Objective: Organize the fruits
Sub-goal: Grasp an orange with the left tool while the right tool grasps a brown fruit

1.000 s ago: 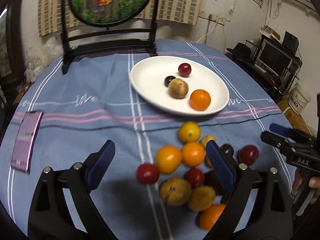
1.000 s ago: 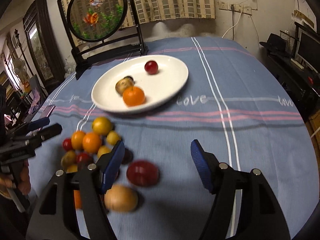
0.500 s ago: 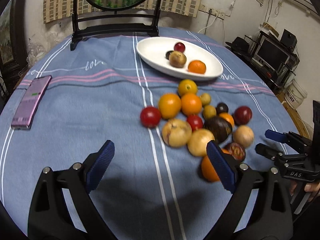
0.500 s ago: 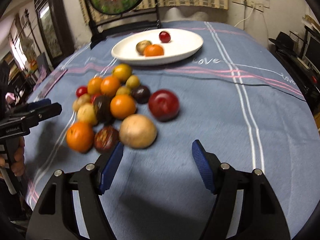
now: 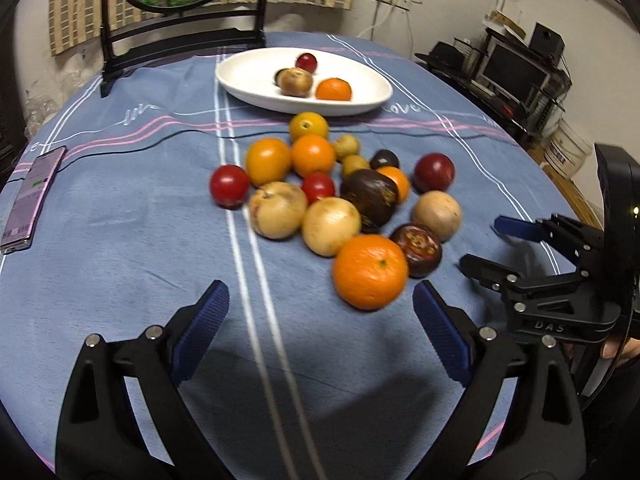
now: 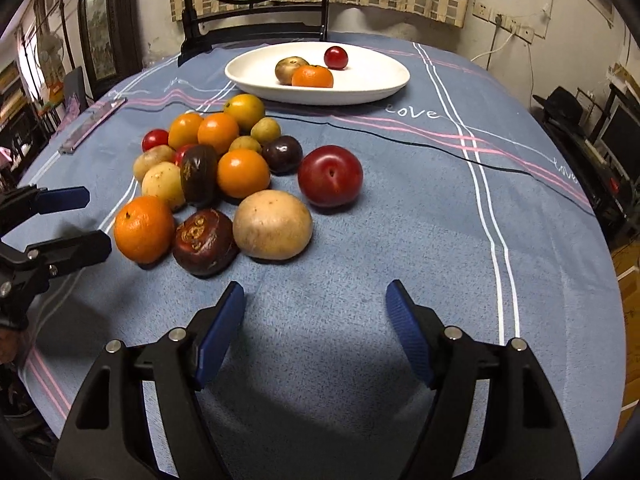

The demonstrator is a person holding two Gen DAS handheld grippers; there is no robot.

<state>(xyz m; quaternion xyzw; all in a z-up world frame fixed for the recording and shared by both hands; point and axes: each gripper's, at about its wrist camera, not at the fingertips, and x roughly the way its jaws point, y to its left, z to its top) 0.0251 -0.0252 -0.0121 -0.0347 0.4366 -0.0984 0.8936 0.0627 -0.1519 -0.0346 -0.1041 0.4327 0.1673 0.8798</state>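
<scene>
Both grippers, left gripper (image 5: 320, 312) and right gripper (image 6: 314, 306), spread wide, empty, short of fruit pile (image 6: 224, 168). Risk: nudging orange (image 5: 370, 272) scatters neighbours off cloth.

table cloth (image 6: 400, 240): soft blue cloth, a bit fuzzy, not shiny
plate (image 6: 372, 80): white, smooth and shiny
big orange (image 5: 370, 272): bumpy skin with tiny dots
red plum (image 6: 330, 176): smooth skin, a little shiny
dark fruit (image 6: 205, 242): wrinkly with rough tan patches
right hand-held gripper (image 6: 314, 328): black plastic, not shiny, ridged blue pads, shiny metal pins
left hand-held gripper (image 5: 320, 326): same black plastic and blue pads
phone (image 5: 28, 200): smooth and glossy
</scene>
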